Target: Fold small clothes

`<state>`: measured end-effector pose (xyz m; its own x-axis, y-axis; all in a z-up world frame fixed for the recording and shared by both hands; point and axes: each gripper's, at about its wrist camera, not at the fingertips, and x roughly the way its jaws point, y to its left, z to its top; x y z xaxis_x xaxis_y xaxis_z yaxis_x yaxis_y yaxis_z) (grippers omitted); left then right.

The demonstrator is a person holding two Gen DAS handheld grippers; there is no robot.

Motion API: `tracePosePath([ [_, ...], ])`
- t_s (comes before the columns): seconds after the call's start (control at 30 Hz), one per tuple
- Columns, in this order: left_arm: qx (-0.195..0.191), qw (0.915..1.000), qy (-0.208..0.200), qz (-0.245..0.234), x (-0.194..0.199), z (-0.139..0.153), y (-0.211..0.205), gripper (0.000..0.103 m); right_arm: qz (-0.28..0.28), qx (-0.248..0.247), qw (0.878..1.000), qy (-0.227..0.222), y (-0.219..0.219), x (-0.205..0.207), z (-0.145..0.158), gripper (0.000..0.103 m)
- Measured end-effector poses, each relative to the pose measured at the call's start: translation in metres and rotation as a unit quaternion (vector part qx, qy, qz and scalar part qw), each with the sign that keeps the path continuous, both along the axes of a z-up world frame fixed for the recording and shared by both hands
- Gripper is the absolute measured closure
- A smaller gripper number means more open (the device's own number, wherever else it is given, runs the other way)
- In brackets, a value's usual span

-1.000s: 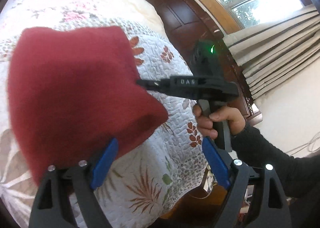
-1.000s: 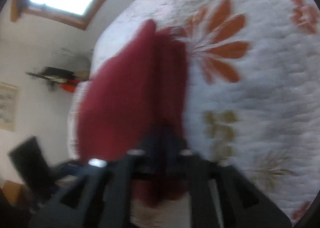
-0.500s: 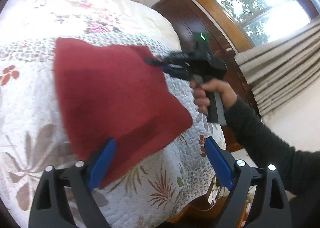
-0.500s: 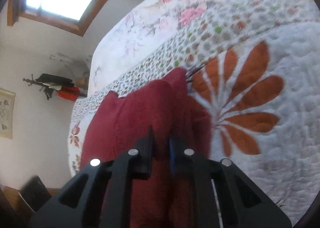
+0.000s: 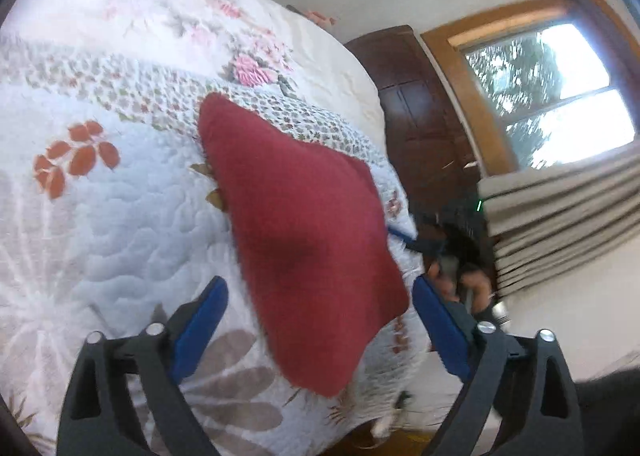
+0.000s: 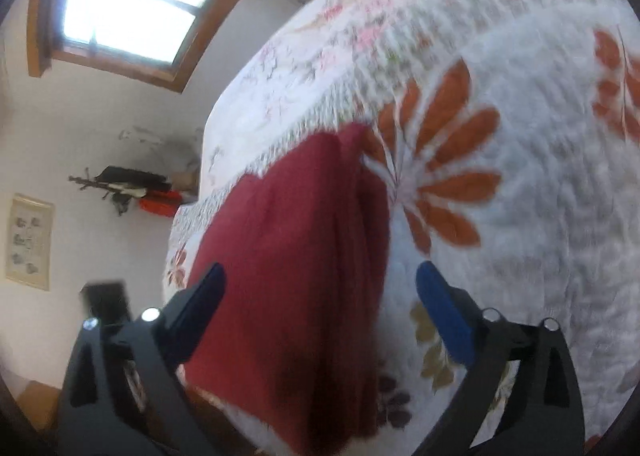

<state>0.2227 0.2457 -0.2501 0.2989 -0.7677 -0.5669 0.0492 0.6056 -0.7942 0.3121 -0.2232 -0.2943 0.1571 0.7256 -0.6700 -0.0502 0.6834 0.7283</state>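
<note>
Red garment (image 5: 304, 240): dark red knit or fleece cloth, folded into a rough four-sided pad, lying flat on the bed near its edge. In the right wrist view (image 6: 296, 296) several lengthwise folds or layers show along its right side; the frame is blurred and the layer count cannot be told.

Left gripper (image 5: 320, 320): blue-padded fingers spread wide, holding nothing. The garment's near corner shows between the fingers, but neither pad touches it.

Right gripper (image 6: 320, 304): fingers likewise spread wide, empty. The garment fills most of the gap between them; contact cannot be seen. In the left wrist view this gripper (image 5: 404, 236) appears just off the garment's right edge, blurred, held by a hand (image 5: 460, 280) in a dark sleeve.

Surface: bed covered by a white quilted bedspread (image 5: 100, 216) printed with orange-red leaves, pale brown petals and a band of small florals; beyond that band, a cream section with pink flowers (image 5: 252, 70).

Room: dark wooden headboard or panel (image 5: 420, 116) behind the bed; wood-framed window (image 5: 552, 96) with trees outside; beige pleated curtain (image 5: 560, 208) below it. Right wrist view: white wall, a second wood-framed window (image 6: 128, 4), a framed picture (image 6: 30, 242), and a wall rack (image 6: 128, 186) with dark and red items.
</note>
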Motion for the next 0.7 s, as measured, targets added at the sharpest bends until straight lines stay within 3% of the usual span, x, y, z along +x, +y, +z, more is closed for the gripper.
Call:
tracePosePath([
  [0.17, -0.081, 0.9946, 0.065, -0.002, 0.034, -0.037, -0.002, 0.004, 0.009, 0.071, 0.993, 0.096, -0.007, -0.008, -0.051, 0.005],
  [0.2, -0.102, 0.9912, 0.084, -0.007, 0.042, -0.048, -0.006, 0.004, 0.000, 0.105, 0.988, 0.114, -0.009, -0.009, -0.062, 0.005],
  [0.27, -0.112, 0.9867, 0.117, -0.007, 0.052, -0.062, -0.013, 0.004, -0.009, 0.142, 0.982, 0.122, -0.008, -0.009, -0.070, 0.005],
  [0.33, -0.102, 0.9846, 0.142, -0.011, 0.061, -0.076, -0.022, 0.004, -0.010, 0.150, 0.981, 0.125, -0.003, -0.008, -0.076, 0.005],
  [0.53, -0.081, 0.9836, 0.160, -0.022, 0.071, -0.086, -0.042, 0.004, 0.000, 0.128, 0.984, 0.124, 0.018, -0.011, -0.077, 0.002],
  [0.7, -0.035, 0.9841, 0.170, -0.035, 0.076, -0.079, -0.061, 0.004, 0.021, 0.097, 0.991, 0.095, 0.036, -0.019, -0.055, 0.002],
])
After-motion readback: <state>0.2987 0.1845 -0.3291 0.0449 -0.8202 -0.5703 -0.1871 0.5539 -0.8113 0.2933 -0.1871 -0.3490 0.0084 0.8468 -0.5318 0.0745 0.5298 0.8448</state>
